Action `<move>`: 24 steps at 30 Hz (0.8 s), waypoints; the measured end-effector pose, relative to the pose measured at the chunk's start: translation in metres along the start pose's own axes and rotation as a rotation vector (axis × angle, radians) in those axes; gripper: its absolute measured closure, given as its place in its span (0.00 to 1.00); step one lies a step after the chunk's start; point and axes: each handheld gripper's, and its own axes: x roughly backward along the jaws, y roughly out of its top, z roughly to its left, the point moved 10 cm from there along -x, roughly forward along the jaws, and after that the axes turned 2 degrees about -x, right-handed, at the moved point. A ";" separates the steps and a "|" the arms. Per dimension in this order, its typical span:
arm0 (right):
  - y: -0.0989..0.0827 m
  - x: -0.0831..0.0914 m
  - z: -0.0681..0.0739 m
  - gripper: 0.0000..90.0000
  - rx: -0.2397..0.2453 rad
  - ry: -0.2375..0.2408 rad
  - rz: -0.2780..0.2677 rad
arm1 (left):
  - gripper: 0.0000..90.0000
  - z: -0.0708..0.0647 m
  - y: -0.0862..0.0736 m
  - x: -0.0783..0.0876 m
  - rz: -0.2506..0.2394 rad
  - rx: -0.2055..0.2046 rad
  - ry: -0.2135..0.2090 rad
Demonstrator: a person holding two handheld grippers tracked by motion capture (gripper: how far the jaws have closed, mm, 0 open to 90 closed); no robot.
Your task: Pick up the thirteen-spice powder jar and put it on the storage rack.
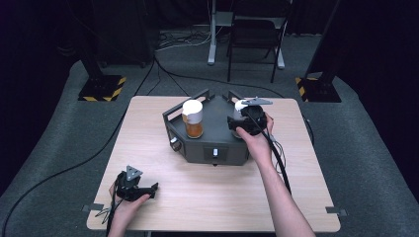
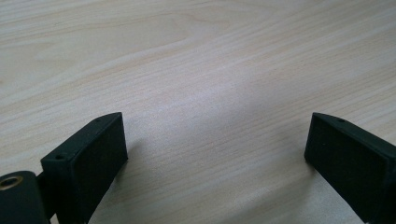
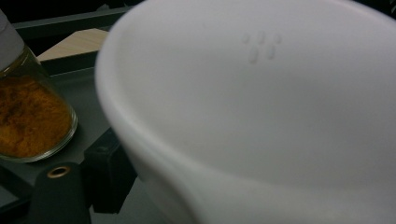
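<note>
Left gripper [image 2: 215, 154] sits wide open, holding nothing, at the light wooden table's [image 1: 207, 197] 7 o'clock. Right gripper [image 1: 245, 120] clamps a white rounded cup [image 3: 261, 116] on the dark grey tray [image 1: 217, 143], glass jar of orange powder [image 1: 193, 119] at the cup's 9 o'clock.

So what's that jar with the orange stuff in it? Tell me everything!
The jar is clear glass with a wide white cap and stands upright on the dark grey device in the middle of the table. Orange-brown powder fills its lower part. Nothing grips it. The white cup, at the right gripper, sits beside it.
</note>
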 end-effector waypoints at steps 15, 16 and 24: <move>-0.012 0.004 -0.001 0.10 -0.017 0.004 -0.007 | 0.06 0.000 0.000 0.000 0.000 0.000 0.000; -0.013 0.005 -0.001 0.10 -0.016 0.005 -0.010 | 0.06 0.000 0.000 0.000 0.000 0.000 0.000; -0.019 0.016 -0.003 0.09 -0.006 0.029 -0.029 | 0.06 0.000 0.000 0.000 0.000 0.000 0.001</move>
